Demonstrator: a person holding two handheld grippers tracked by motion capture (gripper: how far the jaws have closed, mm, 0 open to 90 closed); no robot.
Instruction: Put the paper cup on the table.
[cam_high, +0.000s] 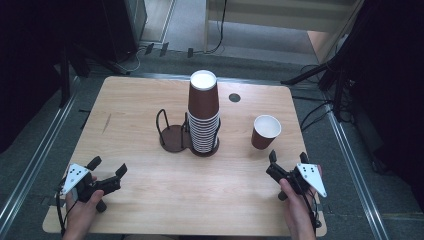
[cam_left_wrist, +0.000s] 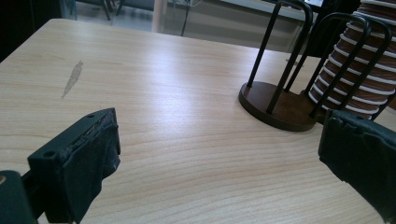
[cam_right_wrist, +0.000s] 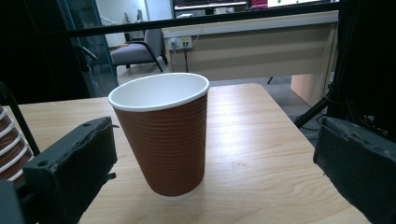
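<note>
A tall stack of brown ribbed paper cups (cam_high: 204, 112) (cam_left_wrist: 359, 60) stands in the right ring of a dark two-ring wire holder (cam_high: 176, 136) (cam_left_wrist: 280, 100) at the table's middle. A single brown cup (cam_high: 265, 131) (cam_right_wrist: 161, 133) with a white inside stands upright to the right of the holder. My right gripper (cam_high: 288, 157) (cam_right_wrist: 210, 186) is open just in front of this cup, jaws spread wider than it and not touching it. My left gripper (cam_high: 107, 166) (cam_left_wrist: 219, 177) is open near the front left corner, with bare table between its jaws.
The wooden table (cam_high: 140, 107) has a small dark round hole (cam_high: 234, 97) near its far edge and a grey smudge (cam_high: 106, 123) (cam_left_wrist: 72, 79) at the left. Black stand legs and cables (cam_high: 320, 75) lie on the floor around the table.
</note>
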